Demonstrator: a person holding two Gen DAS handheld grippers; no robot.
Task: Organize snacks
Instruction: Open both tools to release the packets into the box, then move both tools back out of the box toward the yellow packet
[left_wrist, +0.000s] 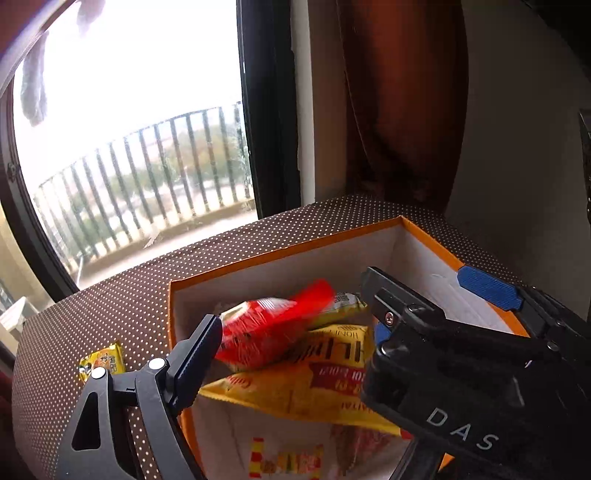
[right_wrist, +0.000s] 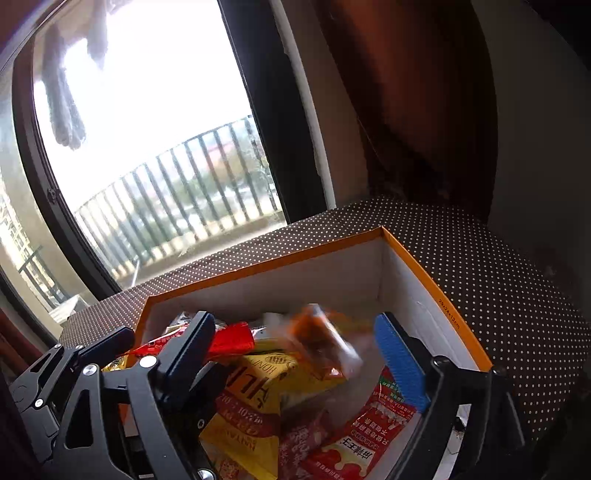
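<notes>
Snacks lay mostly inside the orange-rimmed box (right_wrist: 436, 291), which stood on the dotted brown desk (left_wrist: 122, 295) by the window. One small yellow packet (left_wrist: 101, 360) was left outside, flat on the desk just beside the box's left wall; it lay to the left of the left gripper (left_wrist: 295, 328), so that hand was judged the nearer one for it, and its long axis ran roughly away from the camera.

The left gripper hovered over the box with its jaws spread; a blurred red packet (left_wrist: 273, 328) sat between them, free of both pads and apparently dropping onto the pile. The right gripper (right_wrist: 295, 339) was likewise spread wide above the box's right half, with a blurred orange-brown packet (right_wrist: 321, 339) loose between its fingers, touching neither.

In the box, a large yellow bag (right_wrist: 258, 391) lay across the middle, a red sachet with white lettering (right_wrist: 362, 432) rested near the right wall, and further red and yellow wrappers were heaped at the left
</notes>
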